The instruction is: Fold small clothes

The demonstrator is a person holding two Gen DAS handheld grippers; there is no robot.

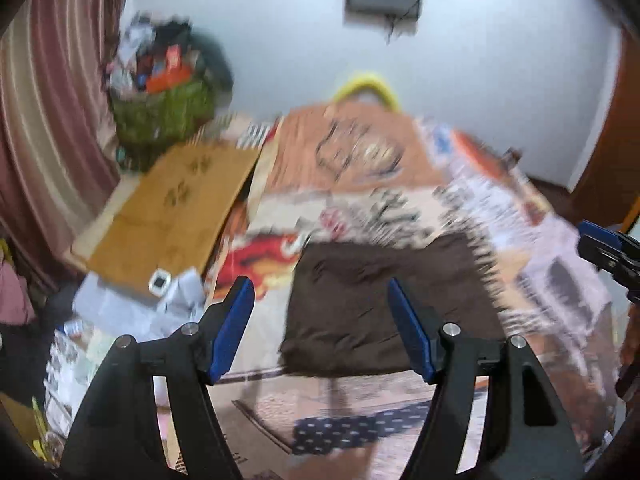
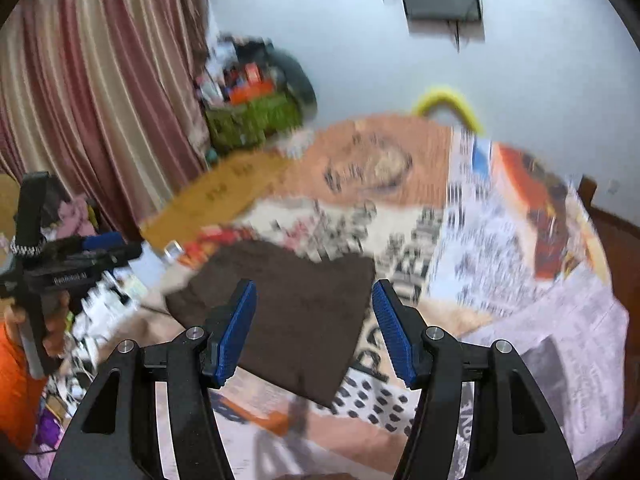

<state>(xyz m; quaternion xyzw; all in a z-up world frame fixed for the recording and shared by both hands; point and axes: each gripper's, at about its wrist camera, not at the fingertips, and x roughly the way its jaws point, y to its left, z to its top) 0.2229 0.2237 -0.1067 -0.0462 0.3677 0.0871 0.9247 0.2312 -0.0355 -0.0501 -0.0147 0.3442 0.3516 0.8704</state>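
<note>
Your left claw [image 1: 320, 330] open, empty, above brown cloth [image 1: 384, 304]. Your right claw [image 2: 314, 330] open, empty too. Cloth folded flat on newspaper-covered bench [image 2: 520, 240].

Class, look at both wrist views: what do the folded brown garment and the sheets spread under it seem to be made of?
Brown garment: probably soft, matte knit cloth; it lies limp with shallow creases and no shine. Sheets: likely newspaper; thin, flat, overlapping pages with printed columns and coloured adverts. Motion blur leaves finer texture uncertain.
</note>
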